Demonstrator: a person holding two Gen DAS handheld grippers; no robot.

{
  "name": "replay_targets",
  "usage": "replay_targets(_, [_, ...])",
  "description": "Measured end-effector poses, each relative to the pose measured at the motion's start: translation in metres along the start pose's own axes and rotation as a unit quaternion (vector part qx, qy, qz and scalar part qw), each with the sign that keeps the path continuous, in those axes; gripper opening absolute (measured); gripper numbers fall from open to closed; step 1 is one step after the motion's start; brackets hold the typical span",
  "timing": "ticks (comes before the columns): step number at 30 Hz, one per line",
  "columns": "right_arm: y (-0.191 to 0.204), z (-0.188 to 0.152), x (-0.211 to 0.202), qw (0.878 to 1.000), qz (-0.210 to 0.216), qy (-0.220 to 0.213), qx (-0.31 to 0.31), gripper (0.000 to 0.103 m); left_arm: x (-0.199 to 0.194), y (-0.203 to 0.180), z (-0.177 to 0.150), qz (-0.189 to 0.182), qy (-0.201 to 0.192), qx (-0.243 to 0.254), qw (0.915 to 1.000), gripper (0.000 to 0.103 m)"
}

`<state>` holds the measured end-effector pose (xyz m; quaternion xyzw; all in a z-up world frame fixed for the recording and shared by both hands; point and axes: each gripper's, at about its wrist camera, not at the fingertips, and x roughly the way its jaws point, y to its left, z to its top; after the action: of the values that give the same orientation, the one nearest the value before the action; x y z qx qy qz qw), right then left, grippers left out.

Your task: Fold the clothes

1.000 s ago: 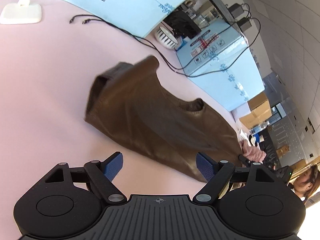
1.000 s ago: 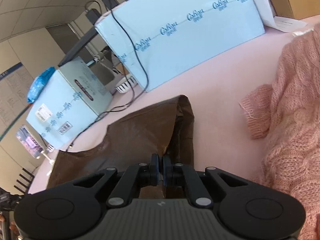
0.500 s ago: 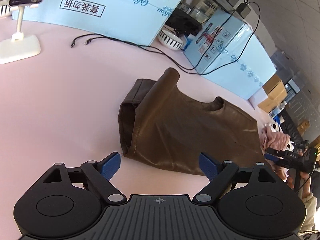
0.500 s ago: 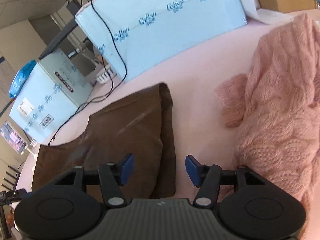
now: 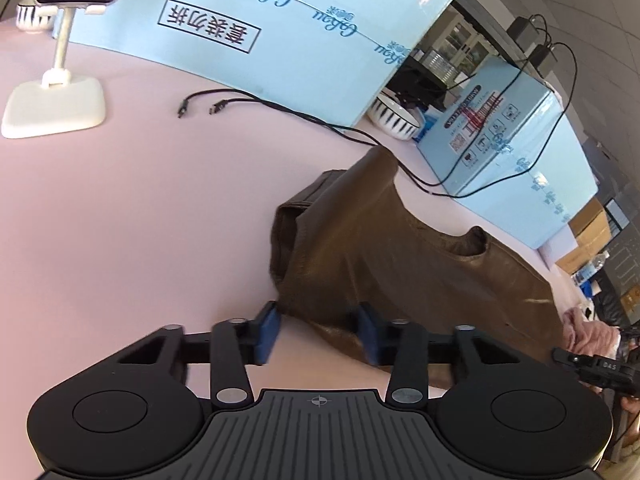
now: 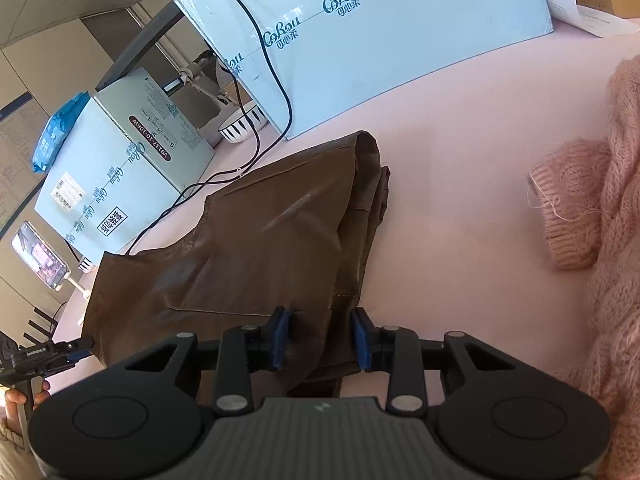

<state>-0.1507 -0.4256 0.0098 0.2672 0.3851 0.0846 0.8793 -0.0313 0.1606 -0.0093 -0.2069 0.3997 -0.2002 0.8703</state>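
Closing in on the brown leather-look garment (image 5: 400,264), both of your grippers now have cloth between their fingers. A second ago the left gripper (image 5: 318,334) stood wide and short of the hem; now its fingers are narrowing around the near corner, the left pad at the very edge of the fabric. The right gripper (image 6: 320,338), which was pressed together a second ago and then spread off the cloth, is closing again over the folded side's bottom edge. Neither pair looks fully clamped yet; gaps remain at the pads. The garment lies flat on the pink surface (image 5: 120,220), both sides already folded in, neckline toward the blue cartons (image 6: 380,40). The pink knit sweater (image 6: 600,220) waits to the right. You seem set up to carry the hem toward the neckline.
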Motion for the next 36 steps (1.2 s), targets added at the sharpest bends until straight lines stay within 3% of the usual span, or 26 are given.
replay_targets(2, [-0.005, -0.001, -0.002, 1.0, 0.008, -0.002, 0.005, 0.035, -0.006, 0.002, -0.004, -0.009, 0.012, -0.003, 0.9999, 0.013])
replay_targets(4, [-0.007, -0.002, -0.002, 1.0, 0.013, -0.002, 0.007, 0.036, -0.022, -0.006, -0.005, -0.011, 0.022, 0.037, 0.999, 0.014])
replay_targets(5, [-0.008, -0.002, -0.002, 1.0, 0.015, -0.002, 0.008, 0.036, -0.034, -0.011, -0.003, -0.009, 0.015, 0.055, 0.9984, 0.02])
replay_targets(7, [-0.009, -0.001, -0.001, 1.0, 0.016, -0.002, 0.009, 0.036, -0.054, -0.023, 0.004, 0.013, -0.029, 0.09, 0.9954, 0.048])
replay_targets(8, [-0.009, -0.001, 0.0, 1.0, 0.017, -0.002, 0.009, 0.037, -0.064, -0.029, 0.008, 0.024, -0.051, 0.108, 0.9925, 0.085])
replay_targets(9, [-0.009, -0.001, 0.0, 1.0, 0.018, -0.002, 0.01, 0.037, -0.068, -0.033, 0.011, 0.025, -0.064, 0.124, 0.9899, 0.097])
replay_targets(10, [-0.01, 0.0, 0.001, 1.0, 0.019, -0.002, 0.011, 0.037, -0.068, -0.038, 0.015, 0.011, -0.07, 0.149, 0.9863, 0.097])
replay_targets(12, [-0.011, -0.001, 0.002, 1.0, 0.024, -0.006, 0.016, 0.038, -0.055, -0.045, 0.022, -0.03, -0.044, 0.16, 0.9857, 0.097])
replay_targets(15, [-0.014, -0.004, 0.002, 0.999, 0.029, -0.014, 0.017, 0.038, -0.013, -0.051, 0.03, -0.008, 0.005, 0.141, 0.9899, 0.097])
replay_targets(17, [-0.015, -0.007, 0.002, 0.999, 0.03, -0.02, 0.014, 0.037, 0.012, -0.05, 0.032, 0.055, -0.012, 0.133, 0.9895, 0.094])
replay_targets(19, [-0.015, -0.009, 0.002, 0.999, 0.03, -0.025, 0.011, 0.037, 0.023, -0.043, 0.03, 0.087, -0.023, 0.117, 0.989, 0.065])
replay_targets(20, [-0.014, -0.009, 0.002, 0.999, 0.029, -0.027, 0.008, 0.037, 0.026, -0.033, 0.03, 0.075, -0.017, 0.089, 0.993, 0.041])
replay_targets(22, [-0.013, -0.01, 0.002, 0.999, 0.028, -0.029, 0.003, 0.037, 0.025, -0.016, 0.027, 0.041, -0.01, 0.047, 0.998, 0.031])
replay_targets(24, [-0.012, -0.009, 0.003, 0.999, 0.026, -0.028, -0.002, 0.037, 0.015, -0.015, 0.022, 0.032, -0.004, 0.055, 0.998, 0.025])
replay_targets(31, [-0.014, -0.011, 0.003, 0.999, 0.024, -0.034, 0.001, 0.032, -0.024, -0.018, 0.0, 0.051, 0.014, 0.092, 0.9944, 0.023])
replay_targets(36, [-0.024, -0.012, 0.004, 0.998, 0.043, -0.038, 0.032, 0.029, -0.019, -0.01, -0.013, 0.077, 0.013, 0.104, 0.9915, 0.047])
